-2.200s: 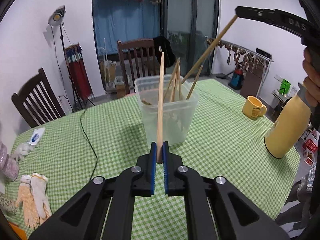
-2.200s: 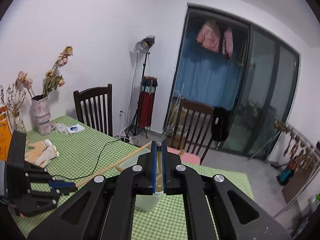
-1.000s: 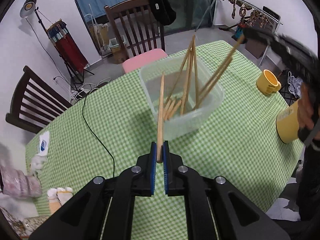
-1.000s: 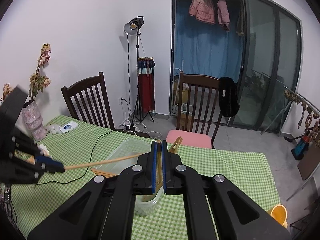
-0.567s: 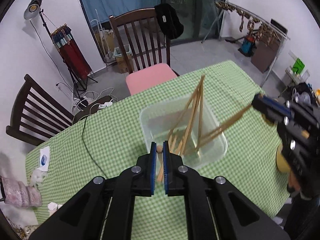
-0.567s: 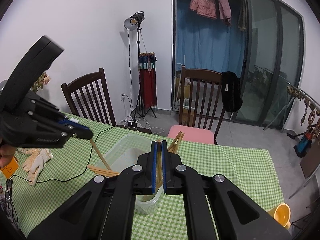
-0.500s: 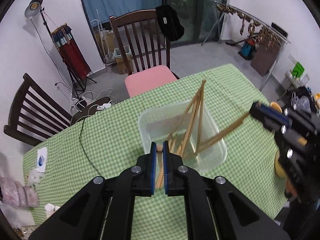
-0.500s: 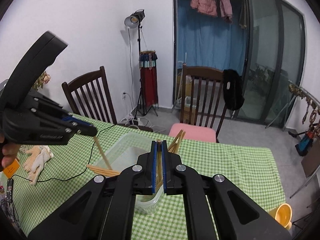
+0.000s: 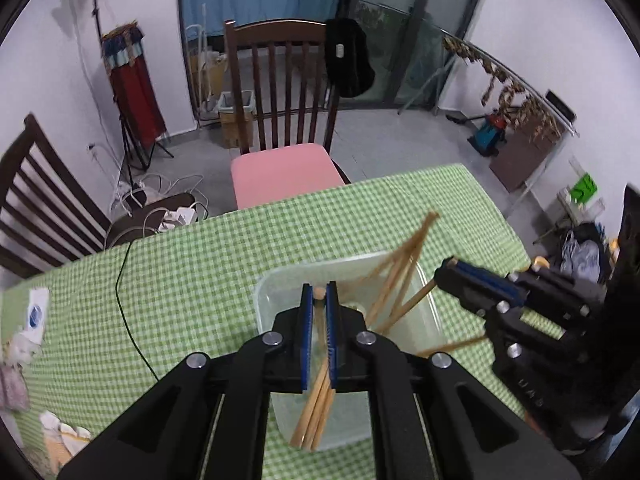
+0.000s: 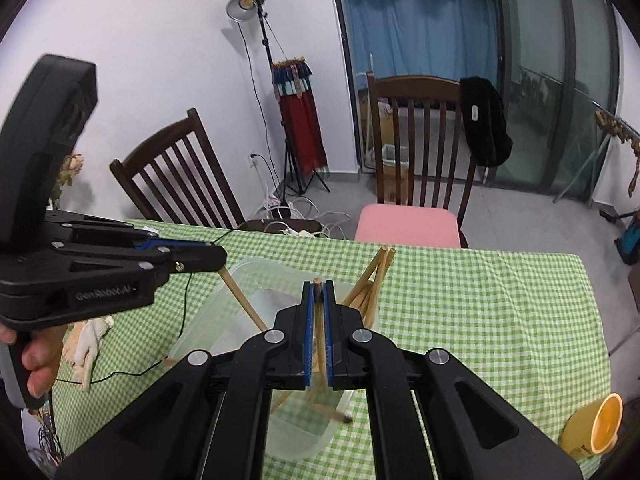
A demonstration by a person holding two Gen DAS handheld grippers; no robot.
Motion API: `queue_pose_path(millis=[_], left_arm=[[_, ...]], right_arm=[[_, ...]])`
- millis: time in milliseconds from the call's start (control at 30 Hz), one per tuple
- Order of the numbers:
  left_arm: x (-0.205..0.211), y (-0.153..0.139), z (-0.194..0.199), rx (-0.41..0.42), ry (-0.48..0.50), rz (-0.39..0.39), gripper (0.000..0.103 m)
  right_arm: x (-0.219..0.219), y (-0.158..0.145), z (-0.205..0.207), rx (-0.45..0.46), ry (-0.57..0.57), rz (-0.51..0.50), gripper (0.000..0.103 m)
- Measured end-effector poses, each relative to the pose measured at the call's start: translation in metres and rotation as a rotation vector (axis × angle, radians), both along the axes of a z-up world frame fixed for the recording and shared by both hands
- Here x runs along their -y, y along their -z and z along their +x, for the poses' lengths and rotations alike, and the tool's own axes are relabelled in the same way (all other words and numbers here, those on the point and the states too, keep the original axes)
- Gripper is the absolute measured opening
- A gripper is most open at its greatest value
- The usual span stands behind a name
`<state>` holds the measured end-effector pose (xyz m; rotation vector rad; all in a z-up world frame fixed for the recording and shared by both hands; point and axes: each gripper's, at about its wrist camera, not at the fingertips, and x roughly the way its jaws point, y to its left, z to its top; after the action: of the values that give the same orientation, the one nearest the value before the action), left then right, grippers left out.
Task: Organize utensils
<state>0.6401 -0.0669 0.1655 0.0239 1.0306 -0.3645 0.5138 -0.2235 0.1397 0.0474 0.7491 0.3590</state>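
Chopsticks (image 9: 319, 300) now lower, seemingly inside container (image 9: 424, 320)

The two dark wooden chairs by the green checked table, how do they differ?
The dark wooden chair with the pink seat cushion stands at the table's far side, a black bag hung on its back post. The dark wooden chair without a cushion stands near the far left corner, its backrest bare, and its seat looks dark. They are angled differently to the camera. Both have slatted backs and are empty.
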Motion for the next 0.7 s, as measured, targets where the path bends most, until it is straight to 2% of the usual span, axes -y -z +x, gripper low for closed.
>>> queue_pose_path(millis=[67, 100, 133, 167, 200, 233, 333, 500, 567, 633, 700], left_arm=[[-0.004, 0.003, 0.007, -0.007, -0.023, -0.013, 0.004], [-0.009, 0.005, 0.01, -0.006, -0.051, -0.019, 0.009], [-0.012, 0.006, 0.012, -0.009, -0.051, -0.03, 0.012], [-0.015, 0.007, 0.014, -0.012, -0.049, -0.034, 0.02], [-0.018, 0.007, 0.013, -0.007, -0.056, -0.03, 0.024], [-0.021, 0.005, 0.013, 0.002, -0.061, -0.029, 0.029], [-0.033, -0.009, 0.01, 0.036, -0.075, -0.044, 0.036], [-0.053, -0.031, -0.003, 0.075, -0.132, -0.053, 0.065], [-0.06, -0.037, -0.013, 0.079, -0.152, -0.03, 0.074], [-0.065, -0.043, -0.026, 0.091, -0.162, -0.008, 0.078], [-0.07, -0.05, -0.038, 0.086, -0.156, 0.008, 0.087]], right_arm=[[0.0, 0.001, 0.005, -0.005, 0.024, -0.005, 0.005], [0.001, 0.002, 0.006, -0.013, 0.03, -0.005, 0.006], [0.001, 0.003, 0.008, -0.021, 0.032, -0.007, 0.017], [0.003, 0.003, 0.009, -0.023, 0.034, -0.009, 0.05], [0.004, 0.0, 0.009, -0.016, 0.043, -0.016, 0.068], [0.006, -0.004, 0.007, 0.009, 0.049, -0.023, 0.073], [0.011, -0.017, 0.002, 0.047, 0.063, -0.047, 0.073], [0.022, -0.039, -0.009, 0.055, 0.082, -0.091, 0.073], [0.024, -0.043, -0.015, 0.048, 0.071, -0.123, 0.076], [0.026, -0.045, -0.024, 0.036, 0.067, -0.182, 0.078], [0.031, -0.049, -0.034, 0.036, 0.08, -0.219, 0.078]])
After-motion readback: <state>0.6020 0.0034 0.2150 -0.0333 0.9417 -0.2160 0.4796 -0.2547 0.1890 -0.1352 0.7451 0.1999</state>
